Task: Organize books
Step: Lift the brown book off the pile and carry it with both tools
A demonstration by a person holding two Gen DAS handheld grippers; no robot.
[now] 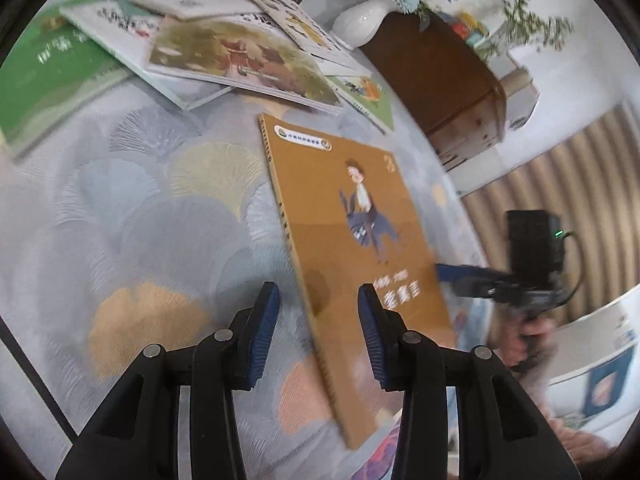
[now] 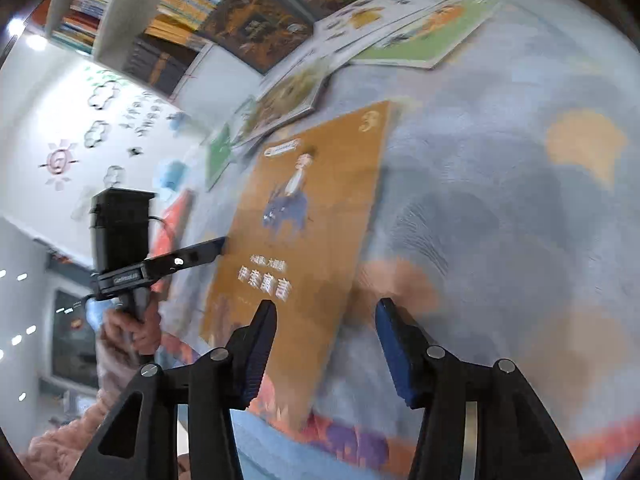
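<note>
orange picture book (image 1: pixel 352 248): lies flat on the fan-patterned cloth (image 1: pixel 132 216), apart from the loose pile of picture books (image 1: pixel 240 56) beyond it; nothing holds it.
long axis: runs away from both sets of jaws, spine edge on the left gripper's side, far end toward the pile.
left gripper (image 1: pixel 318 330): jaws part-open and empty; the spine edge passes through the gap between the blue pads, neither pad pressing on it as far as the view shows.
right gripper (image 2: pixel 326 350): jaws wider apart, empty; the book's near right corner lies in the gap, its left pad over the cover, its right pad over bare cloth.
which hand is nearer: by my reading both are at the near short edge; the left one is lined up on the spine, the right one on the open edge.
coming move, a judgement: a grip from either side needs the jaws to get one pad under the thin cover.
bookshelf (image 2: pixel 132 20): well beyond the pile, likely where the book goes.
</note>
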